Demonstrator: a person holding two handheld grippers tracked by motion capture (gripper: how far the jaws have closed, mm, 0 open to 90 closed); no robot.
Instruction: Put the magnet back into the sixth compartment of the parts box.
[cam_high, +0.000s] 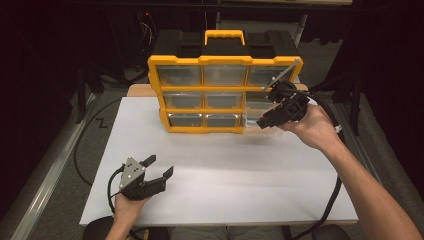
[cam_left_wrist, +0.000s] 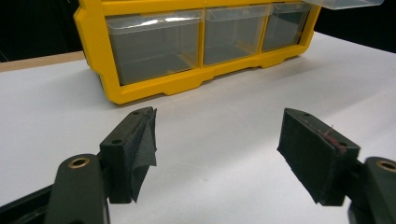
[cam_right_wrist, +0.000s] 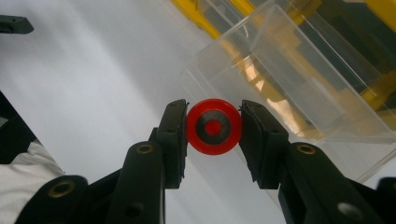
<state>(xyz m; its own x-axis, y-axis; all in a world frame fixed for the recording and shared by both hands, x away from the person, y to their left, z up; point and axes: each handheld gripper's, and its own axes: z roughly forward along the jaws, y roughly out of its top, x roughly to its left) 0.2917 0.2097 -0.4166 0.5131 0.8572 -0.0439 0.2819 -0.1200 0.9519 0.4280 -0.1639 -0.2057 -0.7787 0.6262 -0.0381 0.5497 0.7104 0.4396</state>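
A yellow drawer cabinet (cam_high: 200, 92) stands upright at the far side of the white table (cam_high: 220, 170), its 3 rows of clear drawers facing the person. On its right side a clear drawer (cam_right_wrist: 299, 84) is pulled out of the frame – in the right gripper view it juts forward over the table, open side up, just beyond the jaws.

The right gripper (cam_high: 267, 119) is held up beside the cabinet's lower right corner. Its 2 pads are clamped on a small red disc (cam_right_wrist: 214, 126), one pad pressing each edge. The disc has a dark ring and a red centre, and it faces the camera flat on. It hangs above the table right at the near wall of the pulled-out drawer; whether it touches that wall I cannot tell.

The left gripper (cam_high: 160, 167) sits low near the table's front left, well apart from the cabinet, with a grey three-cornered plate on top. Its jaws stand wide apart with nothing between them – in the left gripper view they point toward the cabinet's bottom row (cam_left_wrist: 205, 37) of drawers.
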